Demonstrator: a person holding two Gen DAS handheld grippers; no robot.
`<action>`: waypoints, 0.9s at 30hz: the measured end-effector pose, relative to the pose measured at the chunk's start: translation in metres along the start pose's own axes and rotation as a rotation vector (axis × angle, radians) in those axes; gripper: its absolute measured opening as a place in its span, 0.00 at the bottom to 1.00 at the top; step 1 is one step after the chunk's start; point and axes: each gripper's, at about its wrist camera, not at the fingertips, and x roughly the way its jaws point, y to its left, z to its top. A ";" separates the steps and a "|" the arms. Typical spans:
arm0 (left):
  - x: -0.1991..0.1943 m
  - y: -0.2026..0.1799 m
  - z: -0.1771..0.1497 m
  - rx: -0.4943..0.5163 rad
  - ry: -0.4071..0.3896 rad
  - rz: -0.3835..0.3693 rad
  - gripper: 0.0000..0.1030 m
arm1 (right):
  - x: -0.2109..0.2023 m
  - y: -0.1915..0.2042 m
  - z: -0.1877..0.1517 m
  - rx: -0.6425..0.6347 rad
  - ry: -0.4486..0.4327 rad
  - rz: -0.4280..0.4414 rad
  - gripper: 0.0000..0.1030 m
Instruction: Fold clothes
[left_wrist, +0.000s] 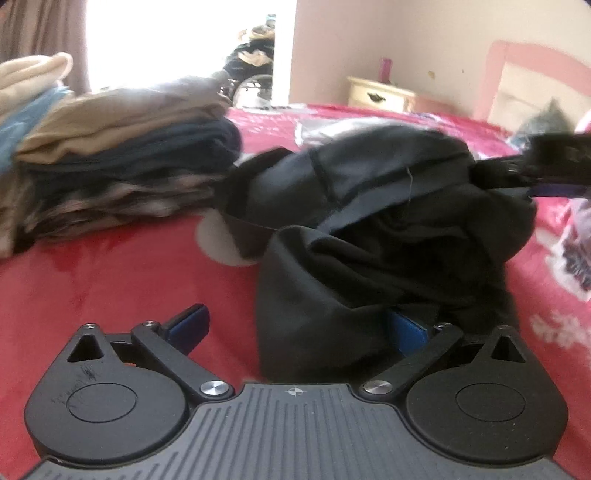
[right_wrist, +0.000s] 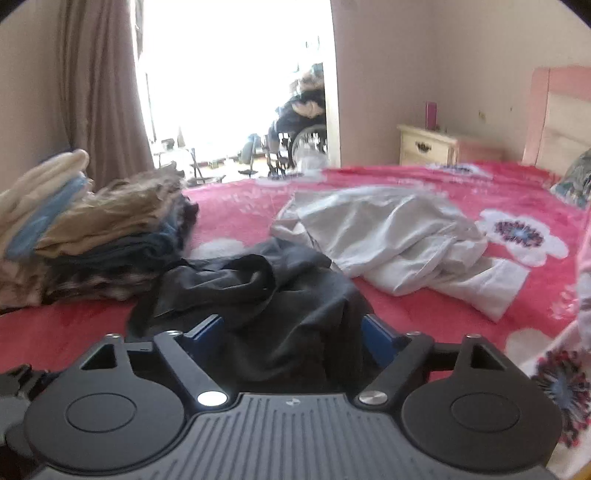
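Observation:
A crumpled black garment (left_wrist: 369, 236) (right_wrist: 266, 291) lies in a heap on the red floral bedcover (left_wrist: 110, 288) (right_wrist: 424, 181). My left gripper (left_wrist: 299, 325) stands wide open at the heap's near edge. Its left pad is bare over the cover, and cloth drapes against its right pad (left_wrist: 408, 334). My right gripper (right_wrist: 291, 330) has its jaws apart with a bunch of the black cloth filling the gap between the blue pads; I see no firm pinch. In the left wrist view the right gripper (left_wrist: 517, 173) reaches in from the right at the heap's far upper edge.
A tall stack of folded clothes (left_wrist: 122, 166) (right_wrist: 92, 240) stands on the left of the bed. A loose pale grey garment (right_wrist: 399, 240) lies behind the black one. A cream nightstand (right_wrist: 428, 147) and pink headboard (right_wrist: 557, 114) are at the back right, a curtain (right_wrist: 99, 92) at the left.

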 end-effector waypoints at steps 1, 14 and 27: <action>0.004 0.000 0.000 -0.009 0.010 -0.004 0.93 | 0.010 -0.002 0.000 0.013 0.033 0.006 0.67; -0.025 -0.004 -0.007 -0.050 0.019 -0.148 0.20 | -0.061 -0.002 -0.034 0.079 0.018 0.202 0.06; -0.124 0.048 -0.052 -0.101 0.113 -0.214 0.34 | -0.173 0.045 -0.093 -0.164 0.094 0.477 0.06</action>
